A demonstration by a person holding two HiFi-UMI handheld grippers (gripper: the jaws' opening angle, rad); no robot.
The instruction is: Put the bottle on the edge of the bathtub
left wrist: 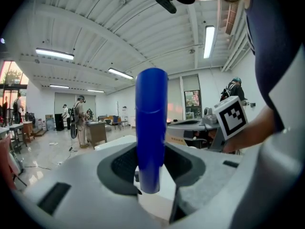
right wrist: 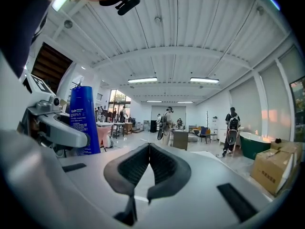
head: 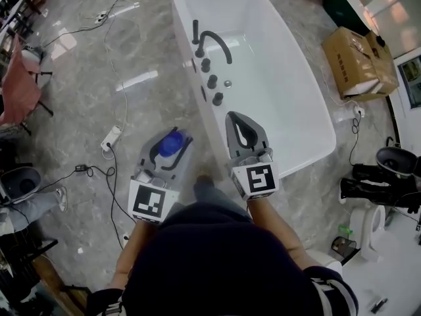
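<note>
Marble floor (head: 99,64), white bathtub (head: 279,91); left tongs (head: 173,149) grasp blue bottle (left wrist: 151,128), right tongs (right wrist: 149,148) clenched empty

Both arms reach forward from my body, the two tools side by side and near each other, both pointing away from me. My left gripper (head: 172,141) (left wrist: 151,168) has its jaws spread wide and clamped on the bottle (head: 171,143) (left wrist: 151,123), which stands upright between the pads. My right gripper (head: 237,117) (right wrist: 149,146) holds nothing, its dark pads pressed together at the tips. Each tool carries its marker cube nearest my hands, left (head: 150,201) and right (head: 255,180). My left forearm (head: 123,268) and right forearm (head: 284,232) run back toward my torso, bare below the sleeves.
</note>
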